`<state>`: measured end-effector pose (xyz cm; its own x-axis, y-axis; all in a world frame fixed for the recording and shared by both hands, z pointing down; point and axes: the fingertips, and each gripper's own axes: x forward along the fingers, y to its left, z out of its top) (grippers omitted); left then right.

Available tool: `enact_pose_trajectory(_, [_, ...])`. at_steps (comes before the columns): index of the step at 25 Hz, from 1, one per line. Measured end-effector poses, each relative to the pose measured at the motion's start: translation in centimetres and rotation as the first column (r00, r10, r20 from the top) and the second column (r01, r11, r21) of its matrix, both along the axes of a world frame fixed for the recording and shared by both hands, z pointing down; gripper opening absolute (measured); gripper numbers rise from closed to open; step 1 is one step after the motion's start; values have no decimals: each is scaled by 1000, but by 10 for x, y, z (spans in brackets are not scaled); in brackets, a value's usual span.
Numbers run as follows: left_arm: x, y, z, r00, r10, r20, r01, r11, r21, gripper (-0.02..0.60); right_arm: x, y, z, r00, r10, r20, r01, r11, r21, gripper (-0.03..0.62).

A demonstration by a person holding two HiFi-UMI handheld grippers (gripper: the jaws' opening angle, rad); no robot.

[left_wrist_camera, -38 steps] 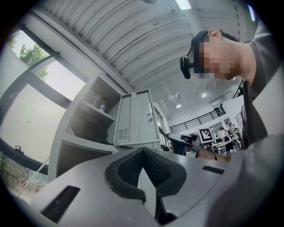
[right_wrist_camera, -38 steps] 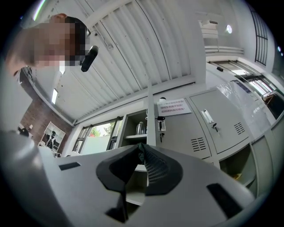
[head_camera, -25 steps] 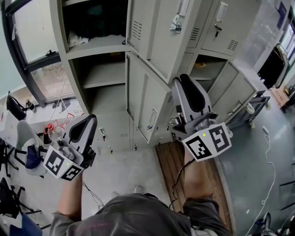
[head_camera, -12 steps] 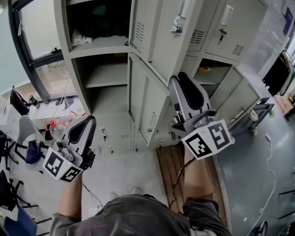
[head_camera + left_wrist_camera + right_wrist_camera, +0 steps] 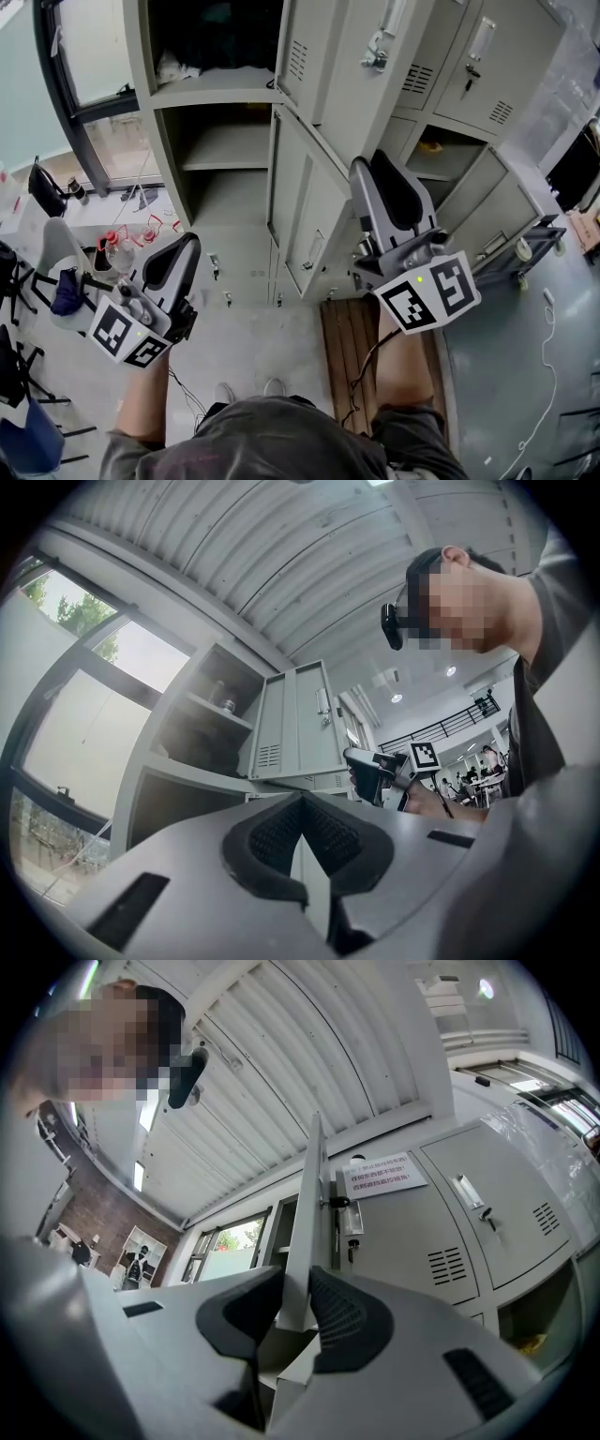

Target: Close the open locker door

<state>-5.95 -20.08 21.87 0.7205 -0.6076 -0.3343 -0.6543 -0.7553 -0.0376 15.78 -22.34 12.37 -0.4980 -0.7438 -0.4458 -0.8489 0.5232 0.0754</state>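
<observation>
the right gripper (image 5: 292,1290) straddles the open locker door (image 5: 307,1194) at its lower corner. its jaws have just been opening and sit part-wide, not pinching, so a careless push could let the thin edge slip free. the left gripper (image 5: 302,803) hangs closed and empty.

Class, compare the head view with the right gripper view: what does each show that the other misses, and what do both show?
Only the head view: the left gripper and the wooden platform on the floor. Only the right gripper view: the ribbed ceiling, a printed notice on a locker front, and the edge of the upper open locker door standing between the jaws of the right gripper, which have just been opening. Both: that gripper, that door and the closed lockers beside it.
</observation>
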Motion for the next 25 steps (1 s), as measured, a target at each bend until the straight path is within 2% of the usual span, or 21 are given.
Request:
enact_pose_trajectory(6, [-3, -1, -1, 1000, 1, -5, -1, 1000, 0, 6, -7, 2, 0, 999, 14, -34, -15, 1000, -17, 103])
enact_pose_trajectory(12, [-15, -3, -1, 999, 36, -18, -35, 999, 5, 6, -22, 6, -2, 997, 48, -63, -50, 998, -28, 103])
enact_pose_trajectory(25, [-90, -18, -4, 995, 97, -29, -98, 995, -2, 6, -94, 11, -2, 993, 108, -45, -109, 994, -23, 91])
